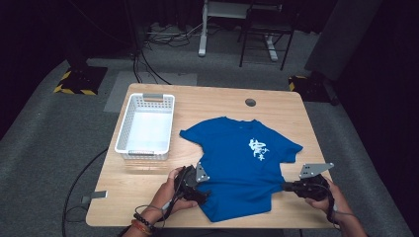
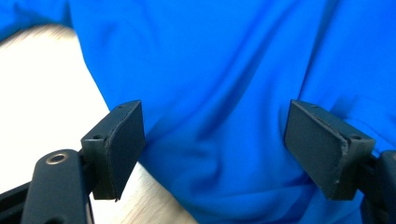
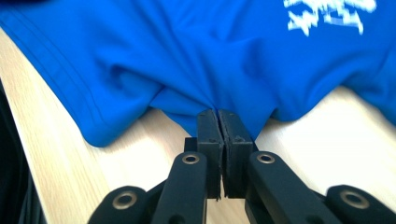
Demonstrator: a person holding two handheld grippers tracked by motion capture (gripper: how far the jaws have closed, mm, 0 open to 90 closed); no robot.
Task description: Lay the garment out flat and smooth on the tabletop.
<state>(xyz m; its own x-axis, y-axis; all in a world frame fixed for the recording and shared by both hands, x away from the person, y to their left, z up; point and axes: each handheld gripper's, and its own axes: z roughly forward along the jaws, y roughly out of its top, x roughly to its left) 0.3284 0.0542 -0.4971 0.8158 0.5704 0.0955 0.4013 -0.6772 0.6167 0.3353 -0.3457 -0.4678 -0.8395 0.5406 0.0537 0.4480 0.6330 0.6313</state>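
A blue T-shirt (image 1: 239, 163) with a white print (image 1: 258, 148) lies spread on the wooden table (image 1: 207, 101), collar toward the far side. My left gripper (image 1: 200, 193) sits at the shirt's near-left hem, open, its jaws wide apart over the blue cloth (image 2: 219, 130). My right gripper (image 1: 285, 186) is at the shirt's right side edge, shut on a pinched fold of the fabric (image 3: 205, 100), which bunches up toward its jaws (image 3: 218, 116).
A white slotted plastic basket (image 1: 146, 126) stands on the table to the left of the shirt. A round cable hole (image 1: 250, 102) sits near the far edge. Bare wood runs along the near edge and right side. A chair and desk legs stand beyond the table.
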